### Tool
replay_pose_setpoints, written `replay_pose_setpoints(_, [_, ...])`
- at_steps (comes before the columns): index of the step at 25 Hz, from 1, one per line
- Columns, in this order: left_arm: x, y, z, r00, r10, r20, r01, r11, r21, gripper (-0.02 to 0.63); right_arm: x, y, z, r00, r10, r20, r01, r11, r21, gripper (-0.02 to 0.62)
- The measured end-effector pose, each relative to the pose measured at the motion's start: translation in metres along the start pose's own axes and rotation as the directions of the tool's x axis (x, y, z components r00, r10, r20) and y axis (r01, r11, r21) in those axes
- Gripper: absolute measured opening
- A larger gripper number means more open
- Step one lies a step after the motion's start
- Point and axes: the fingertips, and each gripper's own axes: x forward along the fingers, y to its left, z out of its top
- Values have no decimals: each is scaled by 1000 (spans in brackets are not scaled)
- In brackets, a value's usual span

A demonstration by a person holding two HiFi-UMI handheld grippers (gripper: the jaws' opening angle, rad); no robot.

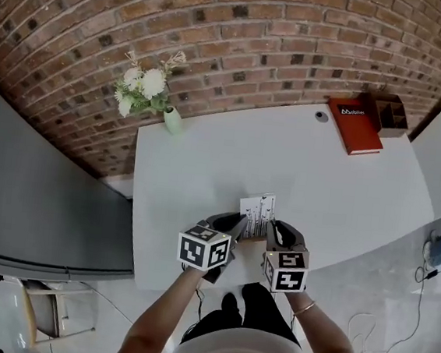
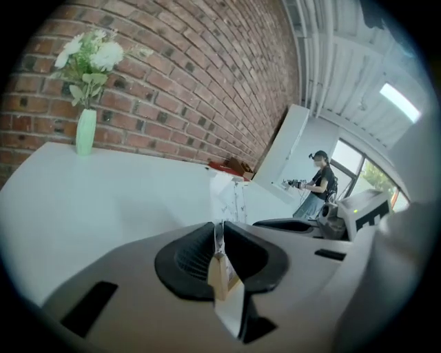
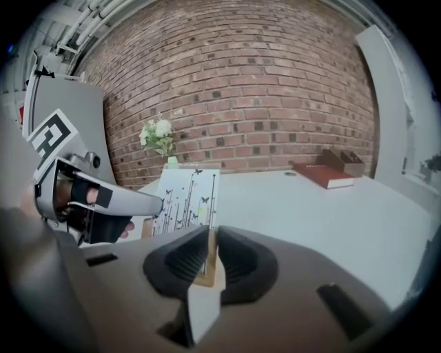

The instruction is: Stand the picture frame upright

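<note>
Wall (image 1: 258, 42) of red-brown brick, behind everything. White rectangular table (image 1: 322, 182), set against it. Red hardcover book (image 1: 354, 125), flat at the far right corner, just beside a brown wooden compartment box (image 1: 390, 113). White flowers (image 1: 145, 84) in a pale green vase (image 1: 172, 119), far left corner. Light wooden picture frame (image 1: 257, 213) with a white print of black stems and butterflies, near the table's front edge, print facing the person. 2 grey tools with marker cubes: left tool (image 1: 239, 222) pinching the frame's left edge, right tool (image 1: 276, 232) pinching its right edge.
</note>
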Motion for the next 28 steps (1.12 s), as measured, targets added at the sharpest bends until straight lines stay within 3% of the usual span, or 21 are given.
replay_pose_setpoints(9, [5, -5, 5, 998, 27, 65, -38, 984, 176, 35, 6, -6, -2, 998, -42, 45, 42, 999, 14, 48])
replay_pose_setpoints(28, [-6, -1, -12, 996, 49, 69, -63, 974, 216, 37, 4, 5, -12, 998, -40, 51, 43, 998, -55, 48])
